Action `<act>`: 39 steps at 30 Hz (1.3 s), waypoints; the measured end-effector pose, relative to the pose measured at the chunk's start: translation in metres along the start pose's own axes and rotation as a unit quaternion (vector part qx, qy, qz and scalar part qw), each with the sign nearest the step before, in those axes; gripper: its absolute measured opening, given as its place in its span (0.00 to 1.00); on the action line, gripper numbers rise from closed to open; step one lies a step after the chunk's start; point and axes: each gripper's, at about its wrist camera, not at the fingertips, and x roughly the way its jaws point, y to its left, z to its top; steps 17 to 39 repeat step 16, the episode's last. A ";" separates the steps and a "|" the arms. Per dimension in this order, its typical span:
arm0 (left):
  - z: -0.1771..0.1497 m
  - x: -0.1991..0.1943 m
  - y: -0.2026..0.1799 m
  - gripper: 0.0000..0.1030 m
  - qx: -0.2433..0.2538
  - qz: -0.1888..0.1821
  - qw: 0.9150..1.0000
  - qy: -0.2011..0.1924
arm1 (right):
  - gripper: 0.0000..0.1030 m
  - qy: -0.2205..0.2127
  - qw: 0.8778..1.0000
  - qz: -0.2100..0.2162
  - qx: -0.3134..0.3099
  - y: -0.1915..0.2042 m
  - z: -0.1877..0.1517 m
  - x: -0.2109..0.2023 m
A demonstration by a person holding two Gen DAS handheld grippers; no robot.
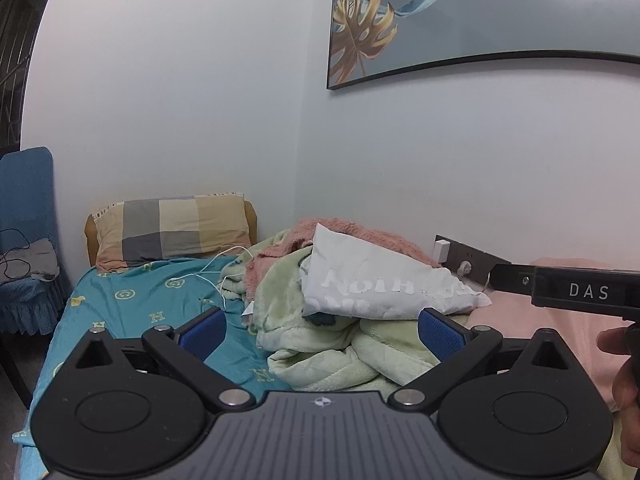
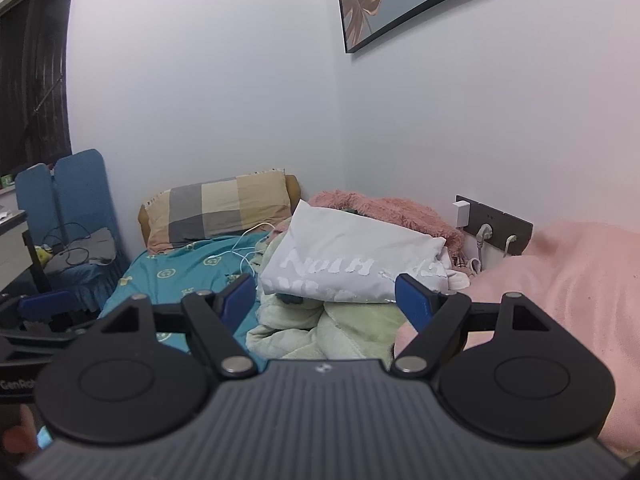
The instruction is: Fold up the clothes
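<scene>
A pale wall with a framed leaf picture stood behind a bed spread with a teal sheet. In the left wrist view, a checked pillow lay at the head of the bed, a blue chair stood to its left, and a white cable trailed across the sheet. The white shirt, printed with pale letters, lay folded on top of a heap of green blanket and pink fleece against the wall. The left gripper hung over the bed with its jaws wide and nothing between them, short of the heap. At the right edge the right gripper showed from the side, with a hand under it. In the right wrist view, the same shirt sat on the blanket, beside a pink quilt on the right. A socket strip on the wall carried plugs. The right gripper had its jaws wide and bare, apart from the shirt. The left gripper appeared at the left edge.
</scene>
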 end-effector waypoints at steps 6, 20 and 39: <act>0.000 -0.001 0.000 1.00 0.001 -0.001 1.000 -0.001 | 0.77 -0.003 1.000 -0.002 -0.003 0.000 -0.001 -0.003; -0.002 0.001 0.001 1.00 0.001 -0.002 1.000 0.001 | 0.77 0.010 1.000 -0.003 -0.001 -0.001 -0.005 0.001; -0.002 0.001 0.001 1.00 0.001 -0.002 1.000 0.001 | 0.77 0.010 1.000 -0.003 -0.001 -0.001 -0.005 0.001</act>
